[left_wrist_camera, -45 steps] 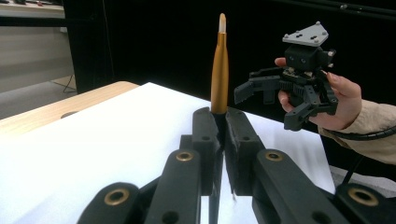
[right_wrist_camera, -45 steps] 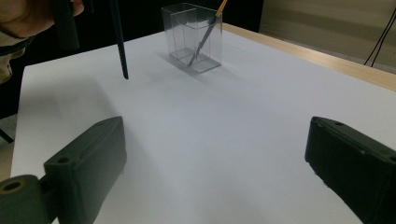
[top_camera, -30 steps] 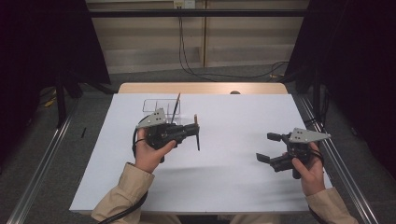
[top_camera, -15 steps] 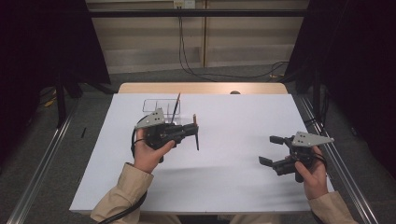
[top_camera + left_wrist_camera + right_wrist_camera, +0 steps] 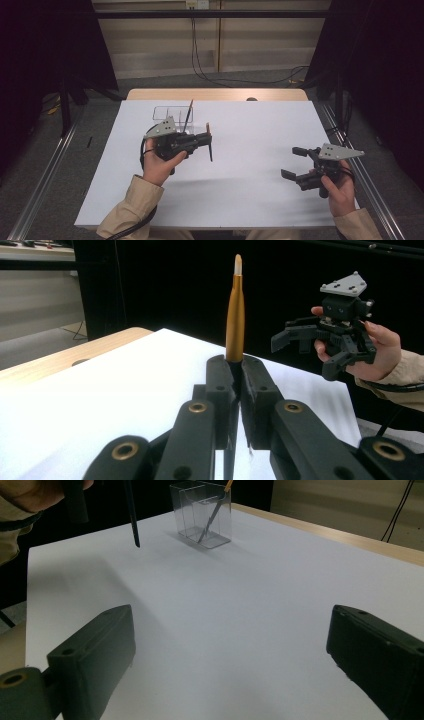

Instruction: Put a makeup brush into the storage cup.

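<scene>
My left claw (image 5: 207, 141): clamped on the brush (image 5: 235, 310), held upright.
My right claw (image 5: 295, 162): jaws wide, empty.
Clear box (image 5: 172, 116): far left on tabletop (image 5: 250, 190).

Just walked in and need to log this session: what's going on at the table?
A person holds a tool in each hand over a white table. The left tool is shut on a thin brush with a gold ferrule, held above the table close to a clear holder at the far side. Another brush leans inside that holder. The right tool hangs open over the table's right side, holding nothing.
</scene>
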Motion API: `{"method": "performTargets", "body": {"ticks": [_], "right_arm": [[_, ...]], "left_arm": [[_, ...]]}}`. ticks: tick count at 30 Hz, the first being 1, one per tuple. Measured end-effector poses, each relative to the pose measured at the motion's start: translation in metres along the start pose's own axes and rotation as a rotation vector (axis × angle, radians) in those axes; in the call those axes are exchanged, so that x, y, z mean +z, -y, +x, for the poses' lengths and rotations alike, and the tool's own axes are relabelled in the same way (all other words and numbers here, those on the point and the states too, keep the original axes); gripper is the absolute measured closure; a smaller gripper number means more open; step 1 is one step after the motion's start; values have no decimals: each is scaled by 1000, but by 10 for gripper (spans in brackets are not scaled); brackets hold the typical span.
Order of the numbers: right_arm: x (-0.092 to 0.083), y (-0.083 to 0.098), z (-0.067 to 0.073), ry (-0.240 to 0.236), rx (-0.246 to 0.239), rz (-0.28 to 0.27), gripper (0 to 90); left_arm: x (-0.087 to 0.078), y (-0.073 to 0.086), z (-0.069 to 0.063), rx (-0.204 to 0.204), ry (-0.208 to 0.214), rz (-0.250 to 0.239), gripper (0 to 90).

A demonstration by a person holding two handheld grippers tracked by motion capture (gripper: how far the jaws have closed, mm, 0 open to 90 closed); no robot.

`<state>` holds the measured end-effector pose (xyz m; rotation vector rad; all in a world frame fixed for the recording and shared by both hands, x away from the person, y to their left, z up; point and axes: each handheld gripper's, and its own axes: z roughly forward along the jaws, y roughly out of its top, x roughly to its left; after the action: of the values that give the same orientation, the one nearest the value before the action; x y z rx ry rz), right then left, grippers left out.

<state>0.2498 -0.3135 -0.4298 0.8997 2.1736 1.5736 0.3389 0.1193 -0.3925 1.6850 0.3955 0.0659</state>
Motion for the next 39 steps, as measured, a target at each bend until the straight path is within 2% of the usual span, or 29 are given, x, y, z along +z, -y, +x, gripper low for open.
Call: {"method": "performTargets", "body": {"ticks": [21, 36, 39], "right_arm": [[-7, 3, 0, 0, 5, -11, 38], [-7, 3, -2, -7, 5, -27, 32], [-7, 3, -2, -10, 0, -27, 33]], "left_arm": [[-7, -1, 3, -11, -24, -10, 838], [-17, -7, 12, -37, -78, 3, 838], [-20, -9, 14, -32, -85, 2, 838]]}}
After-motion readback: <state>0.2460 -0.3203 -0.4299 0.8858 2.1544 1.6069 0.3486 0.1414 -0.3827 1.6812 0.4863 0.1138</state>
